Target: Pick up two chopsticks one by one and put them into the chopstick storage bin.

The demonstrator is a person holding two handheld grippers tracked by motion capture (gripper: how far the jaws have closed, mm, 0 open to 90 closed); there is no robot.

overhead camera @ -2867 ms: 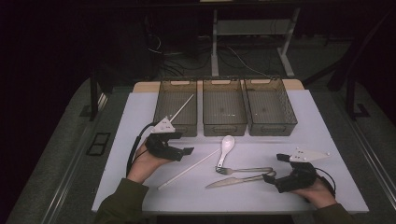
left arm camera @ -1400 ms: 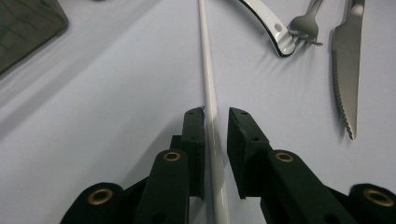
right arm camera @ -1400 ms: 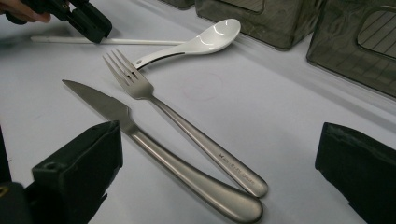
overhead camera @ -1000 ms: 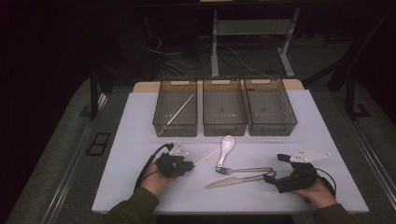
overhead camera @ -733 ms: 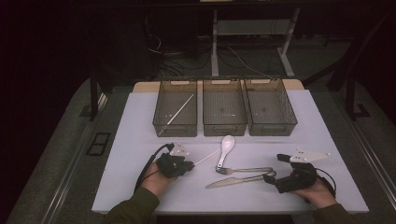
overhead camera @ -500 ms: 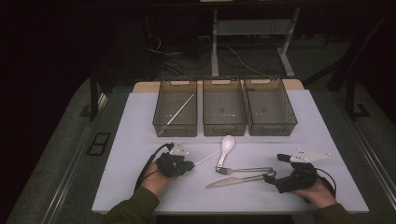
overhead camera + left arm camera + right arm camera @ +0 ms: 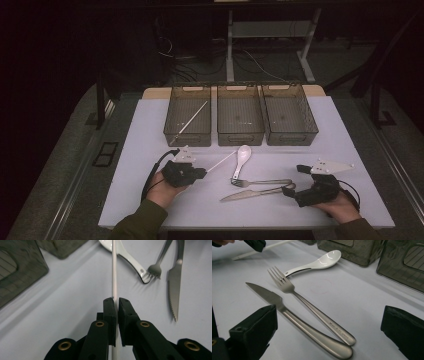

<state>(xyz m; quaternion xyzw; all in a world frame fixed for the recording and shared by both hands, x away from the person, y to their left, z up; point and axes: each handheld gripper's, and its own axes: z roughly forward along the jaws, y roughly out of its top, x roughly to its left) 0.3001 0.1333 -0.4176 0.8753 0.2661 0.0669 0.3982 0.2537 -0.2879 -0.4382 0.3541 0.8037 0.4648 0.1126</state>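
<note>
Gripping the white chopstick (image 7: 114, 277), your left claw (image 7: 116, 305) has its jaws pinched tight on it, low over the worktop (image 7: 150, 130); the stick runs straight ahead of the claw toward the white spoon (image 7: 242, 157). Beyond it and off to the side lie the fork (image 7: 262, 182) and knife (image 7: 250, 193). Your right claw (image 7: 327, 322) stands wide with nothing between its jaws, the fork and knife handles lying just in front of it. A second chopstick (image 7: 190, 121) rests in the leftmost bin (image 7: 172, 117).
</note>
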